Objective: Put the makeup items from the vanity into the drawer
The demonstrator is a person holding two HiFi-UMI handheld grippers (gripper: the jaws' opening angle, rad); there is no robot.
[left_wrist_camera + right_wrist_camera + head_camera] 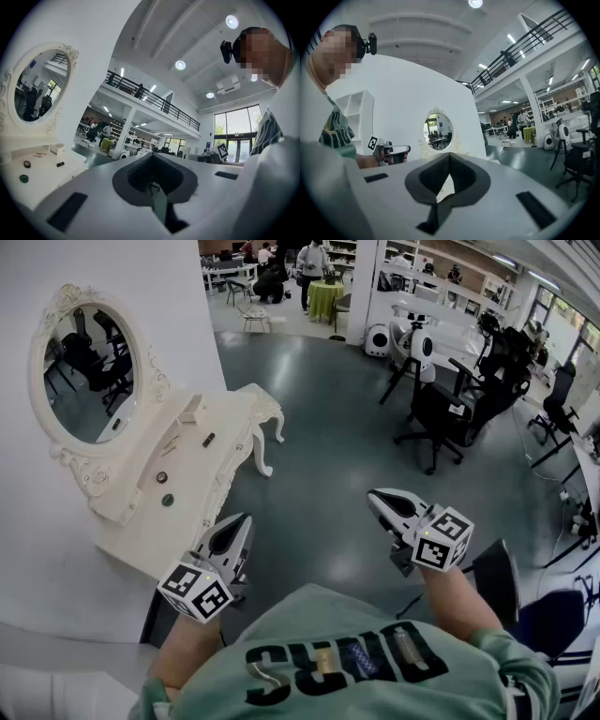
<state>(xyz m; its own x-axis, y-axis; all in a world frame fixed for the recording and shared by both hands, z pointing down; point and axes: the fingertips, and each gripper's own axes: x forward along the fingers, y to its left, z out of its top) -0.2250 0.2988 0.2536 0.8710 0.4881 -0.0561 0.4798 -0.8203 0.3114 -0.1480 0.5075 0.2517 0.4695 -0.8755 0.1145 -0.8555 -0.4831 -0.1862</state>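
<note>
On the white carved worktop (192, 479) sit small dark makeup items (168, 500). Your left claw (242, 521) and right claw (380, 498) are closed tight, holding nothing.

My mint-green tee (309, 620) has dark block lettering; white left gripper (246, 518) and right gripper (376, 495) each carry a black-and-white marker cube (195, 592)

We see the counter (202, 456) as smooth white paintwork with a soft sheen, and the mirror (89, 371) as glossy glass. The floor (328, 446) is polished and reflective. The left tongs (244, 521) and right tongs (377, 497) look like matt white plastic, and the shirt (347, 662) is soft cloth.
</note>
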